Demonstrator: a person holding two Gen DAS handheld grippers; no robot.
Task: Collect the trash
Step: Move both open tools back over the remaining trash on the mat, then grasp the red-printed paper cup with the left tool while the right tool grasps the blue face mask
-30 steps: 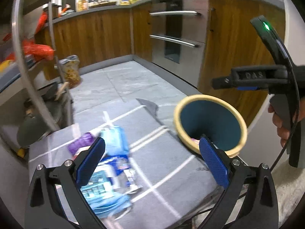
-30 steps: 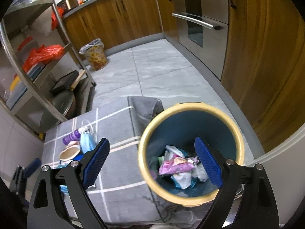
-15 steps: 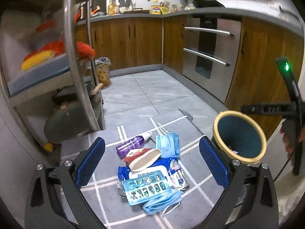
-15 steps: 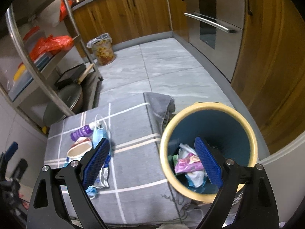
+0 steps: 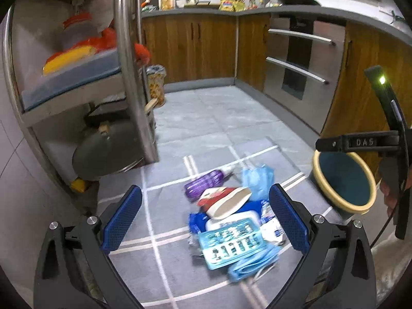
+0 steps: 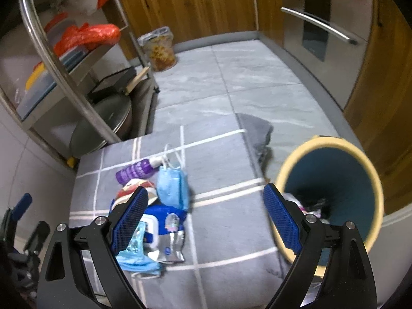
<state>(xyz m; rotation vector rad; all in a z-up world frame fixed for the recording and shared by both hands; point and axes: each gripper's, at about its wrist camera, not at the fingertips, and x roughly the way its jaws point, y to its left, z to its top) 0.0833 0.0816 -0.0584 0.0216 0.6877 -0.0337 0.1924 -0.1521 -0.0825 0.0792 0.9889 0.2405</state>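
A heap of trash lies on a grey checked cloth (image 5: 164,221): a purple bottle (image 5: 204,185), a blue face mask (image 5: 257,180), a red and white wrapper (image 5: 226,200), a light blue blister pack (image 5: 230,242) and foil packets. My left gripper (image 5: 206,221) hovers open above the heap, holding nothing. A blue bin with a yellow rim (image 5: 342,180) stands to the right. In the right wrist view my right gripper (image 6: 206,219) is open and empty between the heap and the bin (image 6: 332,195), which holds trash. The mask (image 6: 171,182) and the bottle (image 6: 139,171) show there too.
A steel rack (image 5: 128,64) with pans, trays and red bags stands on the left. Wooden cabinets and an oven (image 5: 298,59) line the back and right. A tied bag (image 6: 159,49) sits on the grey tiled floor. A hand holds the right gripper's handle (image 5: 394,180).
My left gripper has swung left and back from the bin to above the trash heap. My right gripper has shifted left, off the bin's mouth towards the heap. Both stayed open.
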